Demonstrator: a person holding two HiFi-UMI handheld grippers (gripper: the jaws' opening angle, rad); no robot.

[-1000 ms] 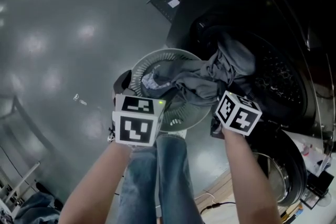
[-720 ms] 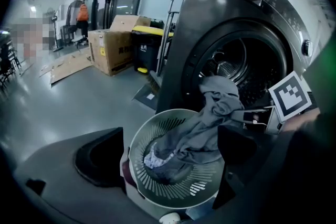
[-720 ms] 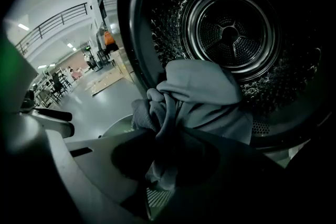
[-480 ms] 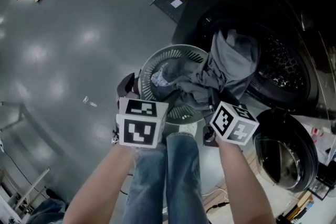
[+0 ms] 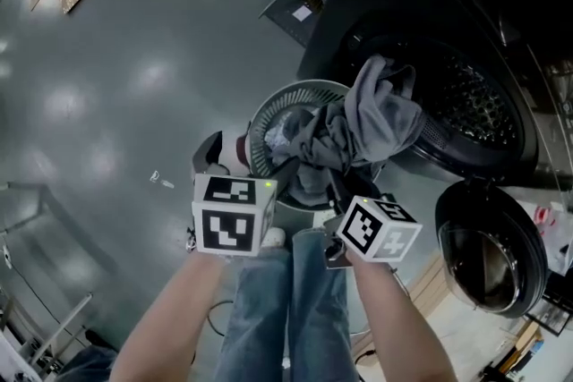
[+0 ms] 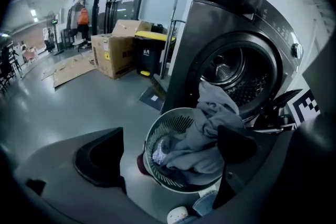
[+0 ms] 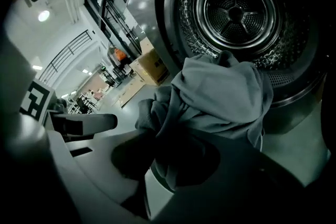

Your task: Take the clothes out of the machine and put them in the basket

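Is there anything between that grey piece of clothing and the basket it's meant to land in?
Nothing visible. The grey cloth garment, clamped in the right gripper, already drapes across the round slatted plastic basket's open top.

Draped grey garment (image 5: 376, 116) over basket (image 5: 267, 106) mouth (left side open), bare floor (image 5: 107, 85) leftward.

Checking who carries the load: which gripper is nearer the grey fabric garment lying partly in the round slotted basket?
Right. The right gripper is clamped on the grey fabric garment; the left gripper is open, apart from it, facing the round slotted basket.
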